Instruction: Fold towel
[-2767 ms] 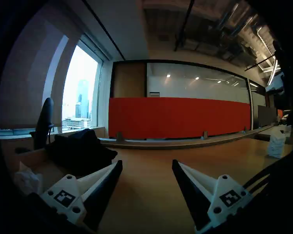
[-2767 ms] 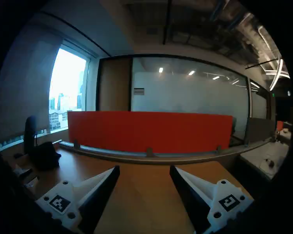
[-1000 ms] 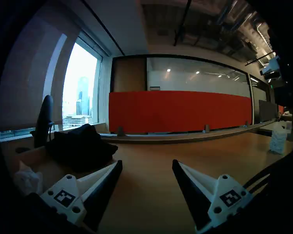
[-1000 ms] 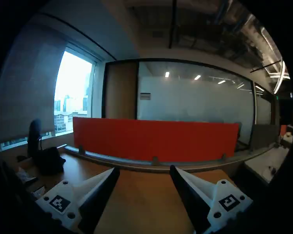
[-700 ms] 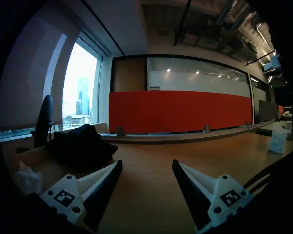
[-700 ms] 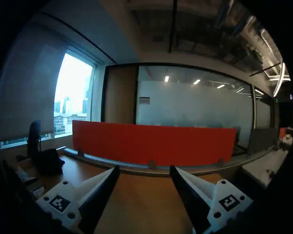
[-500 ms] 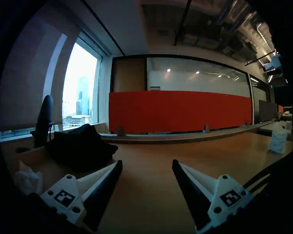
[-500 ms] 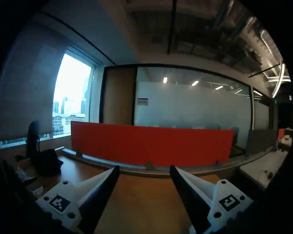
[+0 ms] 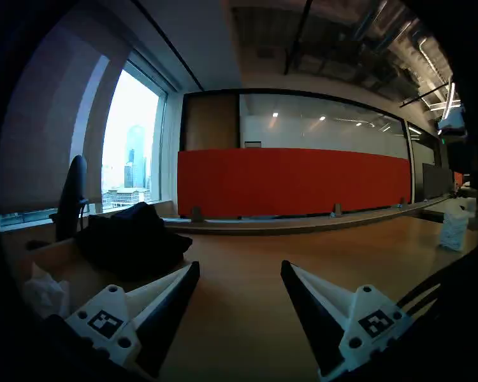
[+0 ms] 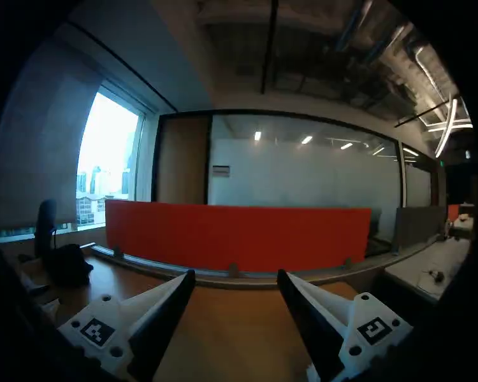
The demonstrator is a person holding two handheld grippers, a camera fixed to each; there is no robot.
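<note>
Open, empty fingers on left gripper (image 9: 239,280) and right gripper (image 10: 236,286), above wide bare wooden surface (image 9: 252,318). Dark cloth heap (image 9: 134,245) at left edge; towel (image 9: 456,226), seemingly the white folded stack, at right edge.

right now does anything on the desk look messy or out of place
A dark heap of fabric sits bunched, not flat, on the wooden desk, left of the open left hand-held gripper. A crumpled white wad lies nearer.

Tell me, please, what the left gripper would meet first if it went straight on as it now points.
Probably the red divider panel at the desk's far edge. The left gripper looks along the desk top, with the dark bundle off to its side.
</note>
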